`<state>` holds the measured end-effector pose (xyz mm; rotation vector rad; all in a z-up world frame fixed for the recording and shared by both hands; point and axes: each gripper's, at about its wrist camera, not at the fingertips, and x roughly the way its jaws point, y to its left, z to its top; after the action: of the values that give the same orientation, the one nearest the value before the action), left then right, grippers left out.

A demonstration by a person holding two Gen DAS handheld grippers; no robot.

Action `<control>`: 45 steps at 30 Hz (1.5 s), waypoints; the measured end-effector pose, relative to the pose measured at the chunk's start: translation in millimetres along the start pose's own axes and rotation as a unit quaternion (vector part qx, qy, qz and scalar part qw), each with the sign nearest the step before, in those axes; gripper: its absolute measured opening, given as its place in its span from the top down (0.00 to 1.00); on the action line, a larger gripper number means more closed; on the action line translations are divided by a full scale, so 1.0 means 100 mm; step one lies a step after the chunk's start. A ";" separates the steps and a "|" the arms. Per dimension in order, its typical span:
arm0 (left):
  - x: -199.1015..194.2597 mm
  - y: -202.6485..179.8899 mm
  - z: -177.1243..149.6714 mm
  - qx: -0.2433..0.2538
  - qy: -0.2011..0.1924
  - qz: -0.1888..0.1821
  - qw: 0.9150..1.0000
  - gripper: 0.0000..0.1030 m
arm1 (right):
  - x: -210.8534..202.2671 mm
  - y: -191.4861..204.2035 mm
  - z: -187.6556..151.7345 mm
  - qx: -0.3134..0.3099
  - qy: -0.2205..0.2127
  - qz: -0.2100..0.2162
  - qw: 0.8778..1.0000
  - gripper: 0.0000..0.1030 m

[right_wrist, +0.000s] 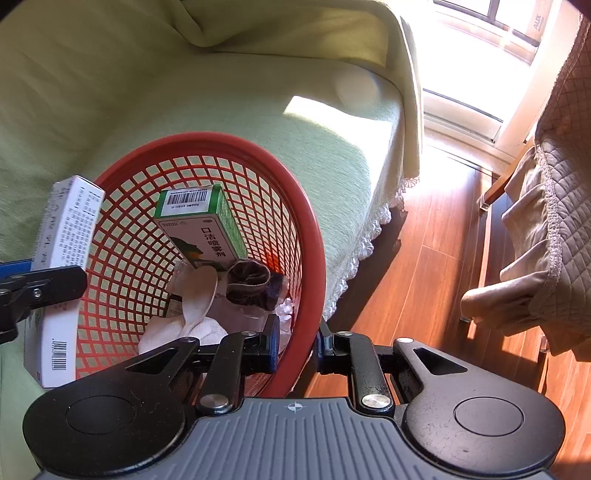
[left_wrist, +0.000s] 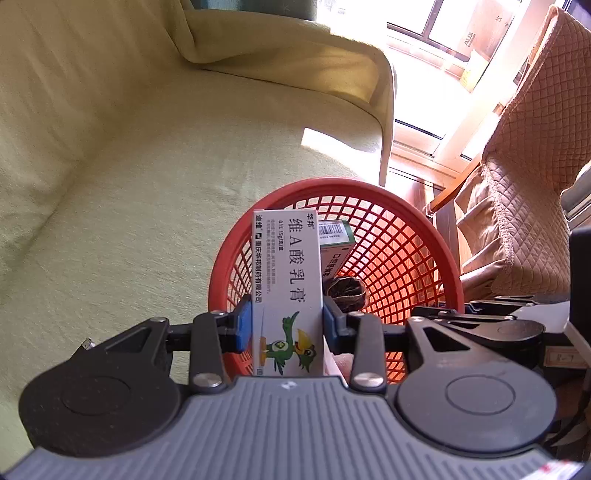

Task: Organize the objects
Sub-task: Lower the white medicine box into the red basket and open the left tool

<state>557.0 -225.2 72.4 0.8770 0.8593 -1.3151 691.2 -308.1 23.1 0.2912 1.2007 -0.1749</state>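
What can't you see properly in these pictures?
- Basket bottom, right wrist view: covered by the green box, white cloth and dark scrunchie.
- Green box, left wrist view: mostly behind the white box.
- Window, both views: washed out by sunlight.

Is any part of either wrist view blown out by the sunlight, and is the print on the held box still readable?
Left wrist view: the window is overexposed and a sun patch glares on the sofa; the white box in the left gripper reads sharply. Right wrist view: window and floor glare white; the box's print is small, slightly soft.
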 end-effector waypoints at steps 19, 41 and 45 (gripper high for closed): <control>0.26 -0.27 0.04 0.024 0.017 0.011 0.999 0.66 | -0.02 -0.01 -0.01 0.000 0.000 0.006 1.000 0.85; 0.11 -0.12 -0.09 0.031 0.003 -0.002 1.000 0.59 | -0.02 0.00 -0.01 -0.002 -0.001 0.003 1.000 0.85; -0.07 0.06 -0.14 0.024 -0.020 -0.001 1.000 0.59 | -0.02 0.00 -0.01 -0.004 -0.001 0.003 1.000 0.85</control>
<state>561.8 -209.1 72.6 0.8840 0.8003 -1.3555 689.5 -307.5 24.6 0.2882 1.1980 -0.1658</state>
